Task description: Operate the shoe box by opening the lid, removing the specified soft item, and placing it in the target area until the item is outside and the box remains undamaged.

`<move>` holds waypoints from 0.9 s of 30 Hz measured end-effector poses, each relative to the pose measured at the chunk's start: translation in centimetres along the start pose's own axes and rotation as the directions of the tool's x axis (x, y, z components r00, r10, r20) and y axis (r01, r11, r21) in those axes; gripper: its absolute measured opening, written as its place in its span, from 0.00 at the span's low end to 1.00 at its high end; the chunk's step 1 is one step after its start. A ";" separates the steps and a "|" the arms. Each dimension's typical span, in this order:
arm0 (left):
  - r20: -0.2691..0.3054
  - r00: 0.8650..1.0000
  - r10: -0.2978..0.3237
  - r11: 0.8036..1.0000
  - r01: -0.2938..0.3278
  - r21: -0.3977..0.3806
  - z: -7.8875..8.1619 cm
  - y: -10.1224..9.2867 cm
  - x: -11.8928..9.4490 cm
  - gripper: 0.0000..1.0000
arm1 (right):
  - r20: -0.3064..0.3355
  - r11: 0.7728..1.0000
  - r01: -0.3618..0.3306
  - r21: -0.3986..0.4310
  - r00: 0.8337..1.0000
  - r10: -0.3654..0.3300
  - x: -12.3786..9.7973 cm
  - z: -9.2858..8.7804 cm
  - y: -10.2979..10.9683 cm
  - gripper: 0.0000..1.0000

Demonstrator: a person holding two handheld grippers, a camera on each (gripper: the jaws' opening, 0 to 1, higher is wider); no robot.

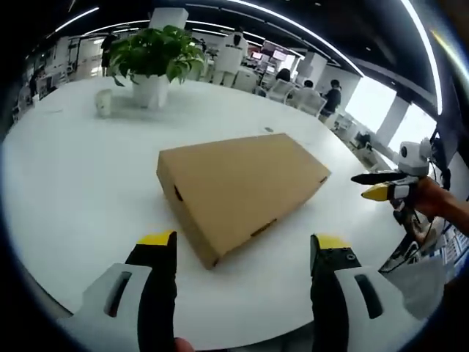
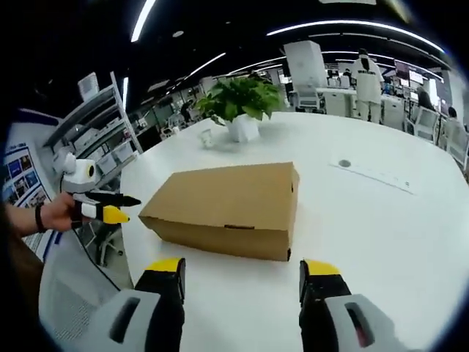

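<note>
A brown cardboard shoe box [image 1: 242, 187] lies with its lid down in the middle of a white table [image 1: 73, 191]. In the left gripper view, my left gripper [image 1: 244, 240] stands open just short of the box's near corner, touching nothing. My right gripper [image 1: 382, 185] hovers off the table's right edge, held by a hand. In the right gripper view, the box [image 2: 231, 202] lies ahead of my open right gripper [image 2: 243, 268], a short gap away. The left gripper [image 2: 110, 207] hangs at the left, beyond the table edge. The box's contents are hidden.
A potted green plant [image 1: 150, 62] [image 2: 242, 103] and a small white cup [image 1: 104, 103] [image 2: 206, 137] stand on the far side of the table. A small round mark [image 2: 344, 163] sits on the tabletop. Shelving [image 2: 102, 125] and office desks with people lie beyond.
</note>
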State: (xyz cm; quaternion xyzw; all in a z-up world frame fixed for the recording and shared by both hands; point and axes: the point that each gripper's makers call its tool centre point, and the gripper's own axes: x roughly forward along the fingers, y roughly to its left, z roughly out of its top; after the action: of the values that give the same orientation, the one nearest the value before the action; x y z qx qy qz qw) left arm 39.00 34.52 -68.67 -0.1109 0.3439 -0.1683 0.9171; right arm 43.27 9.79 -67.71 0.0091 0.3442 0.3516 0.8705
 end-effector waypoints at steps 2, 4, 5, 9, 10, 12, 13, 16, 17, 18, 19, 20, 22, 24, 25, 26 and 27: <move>-0.005 1.000 0.002 1.000 -0.002 -0.006 -0.2 0.2 0.3 0.73 | -0.017 1.000 -0.009 -0.003 1.000 0.009 0.8 0.1 -0.3 0.60; -0.010 1.000 0.003 1.000 -0.003 -0.011 -0.3 0.4 0.7 0.73 | -0.034 1.000 -0.008 -0.011 0.999 0.007 1.4 0.2 -0.7 0.60; -0.012 1.000 0.005 1.000 -0.005 -0.013 -0.4 0.5 0.8 0.73 | -0.043 1.000 -0.011 -0.013 0.999 0.010 1.7 0.2 -0.9 0.60; -0.021 1.000 0.014 1.000 -0.015 -0.026 -0.5 1.0 1.3 0.73 | -0.053 0.999 -0.024 -0.027 0.998 0.023 2.9 0.6 -1.5 0.62; -0.022 1.000 0.015 0.999 -0.016 -0.029 -0.5 1.1 1.4 0.73 | -0.057 0.999 -0.026 -0.032 0.998 0.024 3.1 0.7 -1.6 0.62; -0.025 1.000 0.017 0.999 -0.018 -0.032 -0.6 1.4 1.6 0.73 | -0.065 0.998 -0.036 -0.043 0.997 0.033 3.7 0.8 -1.9 0.62; -0.029 0.999 0.019 0.999 -0.020 -0.032 -0.6 1.5 1.8 0.73 | -0.067 0.998 -0.038 -0.045 0.997 0.035 3.8 0.8 -2.0 0.62; -0.039 0.999 0.022 0.999 -0.023 -0.033 -0.8 1.9 2.3 0.73 | -0.085 0.997 -0.050 -0.062 0.995 0.045 4.7 0.9 -2.3 0.61; -0.042 0.999 0.023 0.999 -0.024 -0.034 -0.8 2.0 2.6 0.72 | -0.096 0.996 -0.056 -0.073 0.994 0.049 5.1 0.9 -2.3 0.60; -0.047 0.999 0.024 0.999 -0.026 -0.037 -0.9 2.2 2.8 0.72 | -0.103 0.995 -0.058 -0.079 0.993 0.050 5.3 0.8 -2.4 0.60; -0.048 0.999 0.023 0.999 -0.025 -0.038 -0.9 2.2 2.9 0.72 | -0.123 0.993 -0.067 -0.101 0.991 0.054 5.8 0.6 -2.5 0.60; -0.051 0.998 0.020 0.999 -0.023 -0.043 -0.9 2.3 3.2 0.72 | -0.138 0.991 -0.071 -0.115 0.989 0.054 6.1 0.4 -2.6 0.59; -0.059 0.998 0.017 0.999 -0.019 -0.043 -1.0 2.2 3.6 0.71 | -0.161 0.986 -0.086 -0.144 0.985 0.063 6.6 0.1 -2.3 0.59; -0.069 0.998 0.014 0.999 -0.017 -0.038 -1.2 2.2 4.1 0.70 | -0.177 0.982 -0.096 -0.162 0.982 0.067 7.1 -0.1 -2.1 0.58; -0.075 0.997 0.010 0.999 -0.013 -0.035 -1.3 2.2 4.3 0.70 | -0.187 0.980 -0.100 -0.174 0.980 0.067 7.2 -0.2 -2.1 0.58; -0.078 0.997 0.008 0.999 -0.011 -0.032 -1.3 2.1 4.4 0.70 | -0.193 0.976 -0.102 -0.195 0.979 0.064 7.5 -0.2 -2.1 0.57; -0.080 0.997 0.004 1.000 -0.006 -0.029 -1.3 2.0 4.5 0.69 | -0.194 0.973 -0.106 -0.204 0.979 0.066 7.6 -0.2 -2.1 0.57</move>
State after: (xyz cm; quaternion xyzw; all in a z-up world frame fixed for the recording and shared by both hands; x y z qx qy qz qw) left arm 41.80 34.52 -72.99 -0.1166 0.3830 -0.1652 0.9013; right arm 48.38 12.93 -72.90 -0.1021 0.3838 0.4232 0.8144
